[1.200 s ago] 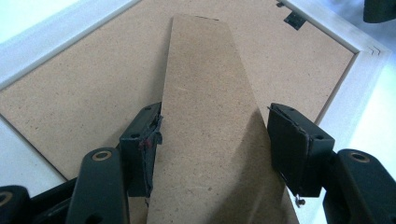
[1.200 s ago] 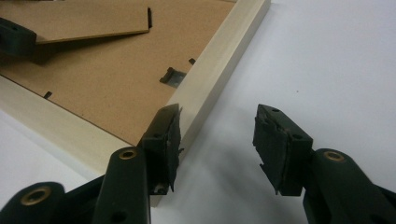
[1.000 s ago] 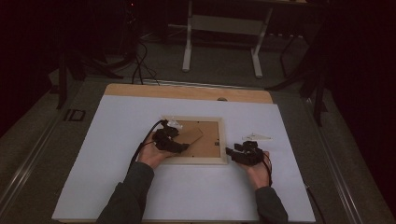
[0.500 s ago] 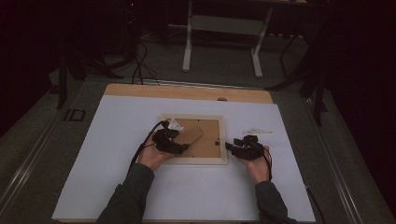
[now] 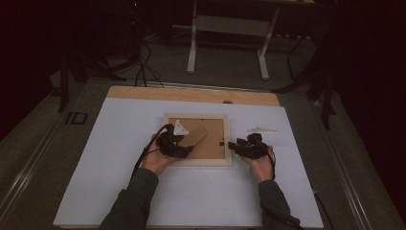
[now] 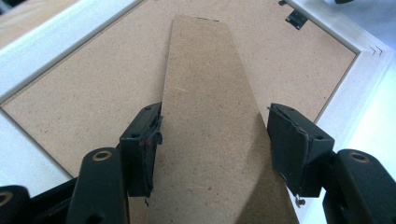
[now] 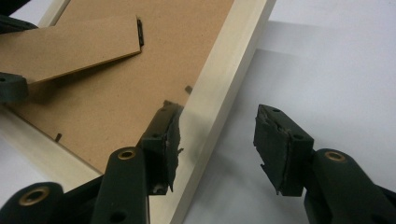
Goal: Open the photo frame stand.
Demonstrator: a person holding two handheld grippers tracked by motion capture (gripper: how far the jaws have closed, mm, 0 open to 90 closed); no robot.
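The frame [image 5: 197, 162] is pale cream wood around a speckled brown fibreboard back [image 6: 84, 93], and the stand [image 6: 210, 121] between the left black fingers [image 6: 142, 144] is the same brown. Under the right fingers [image 7: 282, 144], also black, the bench [image 5: 119, 187] is white, with a tan wooden strip [image 5: 143, 93] along its far edge.

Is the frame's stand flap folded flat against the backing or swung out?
Swung out: the stand flap rises off the backing board between the open left gripper fingers, casting a shadow beneath.
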